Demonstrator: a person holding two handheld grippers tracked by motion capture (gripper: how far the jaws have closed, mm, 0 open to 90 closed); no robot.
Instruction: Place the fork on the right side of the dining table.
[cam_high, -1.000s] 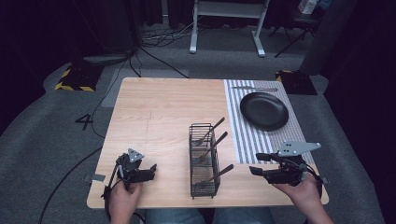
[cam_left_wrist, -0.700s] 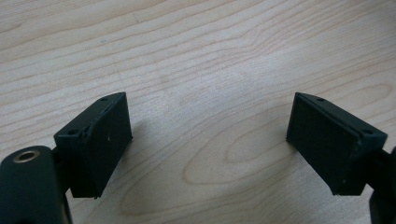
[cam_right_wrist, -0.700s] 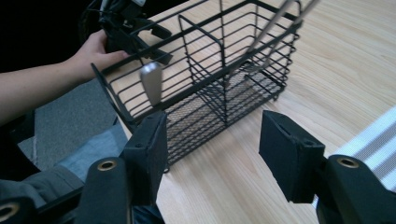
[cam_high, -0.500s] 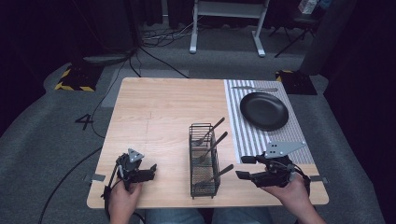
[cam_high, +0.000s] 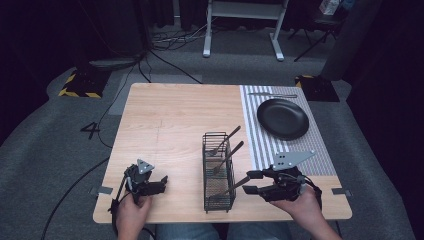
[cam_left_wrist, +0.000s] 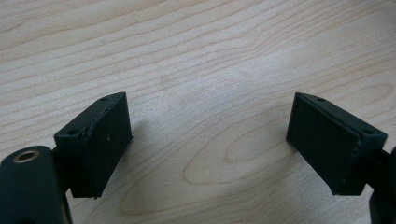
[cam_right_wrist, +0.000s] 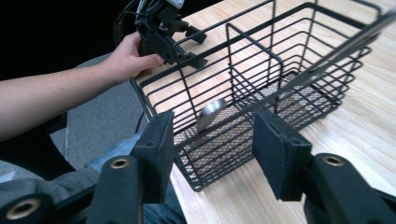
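A black wire basket (cam_high: 219, 172) stands at the middle front of the wooden table (cam_high: 170, 125). Three metal utensils lean out of it toward the right. My right gripper (cam_high: 249, 182) is open just right of the basket, with its jaws level with the handle of the nearest utensil (cam_high: 235, 186). In the right gripper view the right gripper (cam_right_wrist: 215, 140) faces the basket (cam_right_wrist: 243, 74), where a spoon bowl (cam_right_wrist: 210, 114) lies on the mesh floor. My left gripper (cam_high: 161, 183) rests at the table's front left. In its own view the left gripper (cam_left_wrist: 208, 140) is open over bare wood.
A black plate (cam_high: 282, 118) sits on a striped placemat (cam_high: 252, 135) at the right. A piece of cutlery (cam_high: 272, 95) lies at the mat's far end. In the right gripper view a hand (cam_right_wrist: 126, 56) holds the left gripper beyond the basket.
My right gripper has moved left from the table's right front edge to the basket's right side. The left gripper has stayed put.
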